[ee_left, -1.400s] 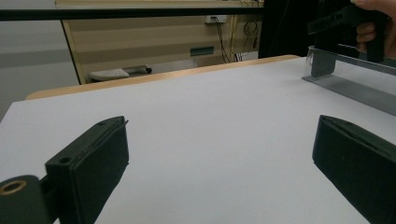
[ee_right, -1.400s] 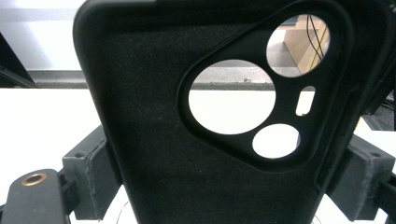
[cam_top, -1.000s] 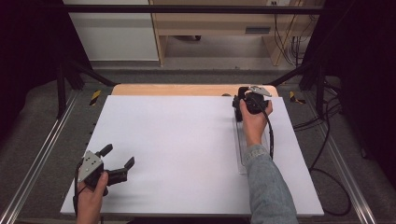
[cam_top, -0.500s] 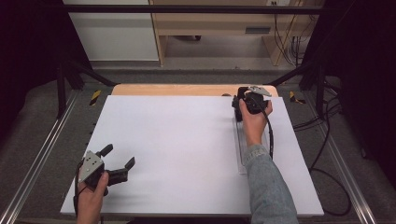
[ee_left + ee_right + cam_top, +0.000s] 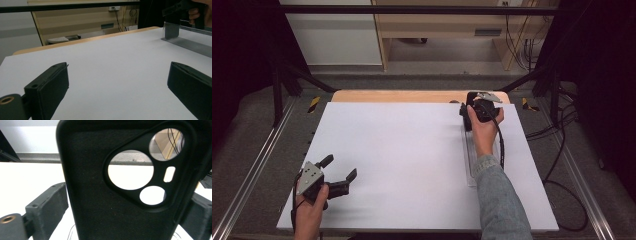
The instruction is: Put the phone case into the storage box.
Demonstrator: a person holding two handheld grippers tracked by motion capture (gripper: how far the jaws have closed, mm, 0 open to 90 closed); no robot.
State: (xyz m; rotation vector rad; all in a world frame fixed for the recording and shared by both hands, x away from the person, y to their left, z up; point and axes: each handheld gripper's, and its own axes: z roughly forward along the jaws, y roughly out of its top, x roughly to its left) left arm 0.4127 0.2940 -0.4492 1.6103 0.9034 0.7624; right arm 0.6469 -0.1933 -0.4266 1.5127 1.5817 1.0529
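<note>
My left gripper (image 5: 343, 172) sits near the worktop's (image 5: 402, 165) near left corner, held low in my left hand (image 5: 309, 212), jaws spread wide with nothing but bare white surface between them. In the left gripper view I see that same white surface running out to its wooden far edge.

Further out, along the right edge, a clear stand (image 5: 470, 160) lies lengthwise on the worktop, with my right sleeve (image 5: 502, 205) stretched over it. At the far right corner my right hand (image 5: 484, 130) holds the right gripper (image 5: 466, 117) at the stand's far end. In the right gripper view a black phone case (image 5: 105, 195) stands upright between the jaws, camera cutouts at the upper right. The jaws have just been opening and stand wide; the left one shows a slim gap to the case, and I cannot tell whether the right one touches it.
</note>
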